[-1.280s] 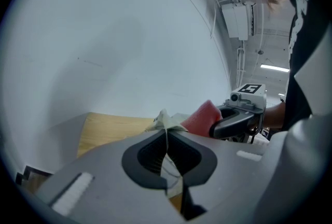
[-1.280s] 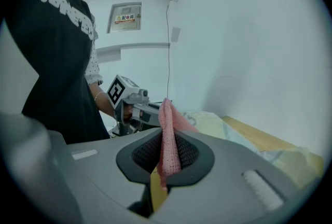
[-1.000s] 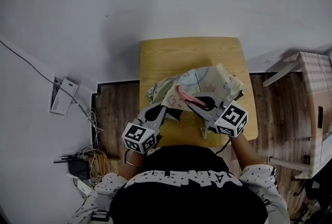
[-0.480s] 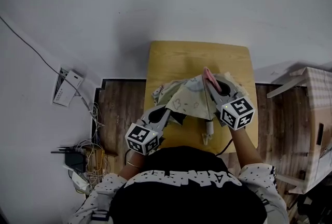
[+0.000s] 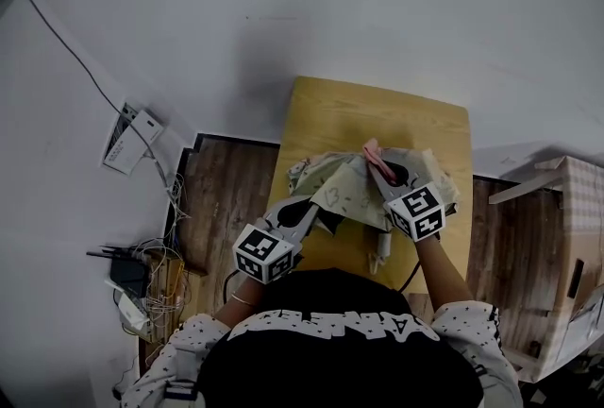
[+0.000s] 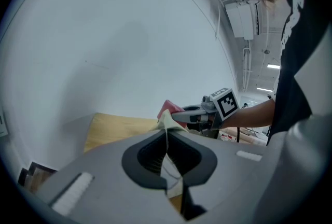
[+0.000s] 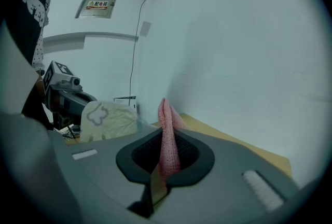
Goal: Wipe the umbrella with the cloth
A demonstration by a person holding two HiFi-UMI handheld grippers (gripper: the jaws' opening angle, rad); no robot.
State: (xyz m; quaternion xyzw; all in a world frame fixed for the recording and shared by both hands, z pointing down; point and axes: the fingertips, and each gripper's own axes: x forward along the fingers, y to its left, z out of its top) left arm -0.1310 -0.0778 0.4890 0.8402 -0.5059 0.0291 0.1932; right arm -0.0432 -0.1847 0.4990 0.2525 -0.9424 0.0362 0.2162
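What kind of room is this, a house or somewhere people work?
Probably a workroom or lab, not a home. A small wooden table stands against a white wall, tangled cables lie on the floor, and a printed notice hangs up high.

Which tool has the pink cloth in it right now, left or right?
The right tool: its jaws are shut on the pink cloth, which stands up between them. The left tool is shut on the pale umbrella instead.
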